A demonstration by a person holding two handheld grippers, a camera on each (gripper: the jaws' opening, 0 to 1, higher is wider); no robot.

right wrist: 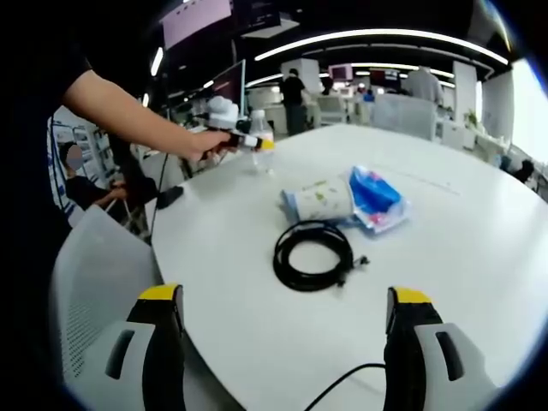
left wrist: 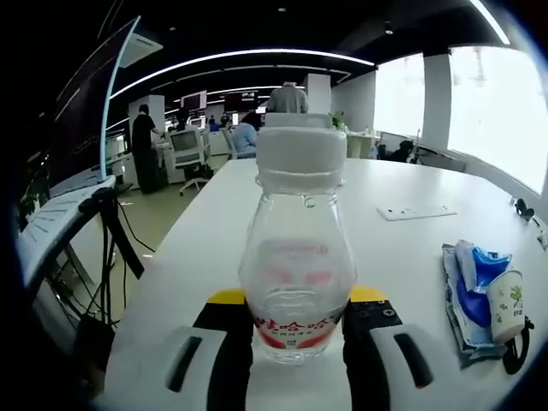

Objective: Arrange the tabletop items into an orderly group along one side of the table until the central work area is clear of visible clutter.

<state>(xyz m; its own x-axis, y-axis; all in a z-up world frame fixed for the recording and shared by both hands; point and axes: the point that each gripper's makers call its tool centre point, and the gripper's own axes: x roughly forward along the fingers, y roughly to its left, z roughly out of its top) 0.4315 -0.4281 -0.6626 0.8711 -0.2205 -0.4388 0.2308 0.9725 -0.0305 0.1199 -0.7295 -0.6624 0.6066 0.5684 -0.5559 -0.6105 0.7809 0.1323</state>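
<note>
Left gripper view: clear bottle (left wrist: pixel 295 257) with white cap and red label, upright on the white table (left wrist: pixel 402 248), pinched between the jaws of the left gripper (left wrist: pixel 295 342). Right of the bottle, near the table edge, a paper cup (left wrist: pixel 505 304) on its side atop a blue-and-white packet (left wrist: pixel 471 278). Beyond the bottle, a flat white card (left wrist: pixel 416 211).

Right gripper view: right gripper (right wrist: pixel 282 330) with jaws spread wide, nothing between them, over the near table edge. Ahead, a coiled black cable (right wrist: pixel 313 254); just beyond it the cup and packet, touching. Farther left, a hand (right wrist: pixel 201 144) with the left gripper around the bottle. Grey chair (right wrist: pixel 94 282) beside the table.
</note>
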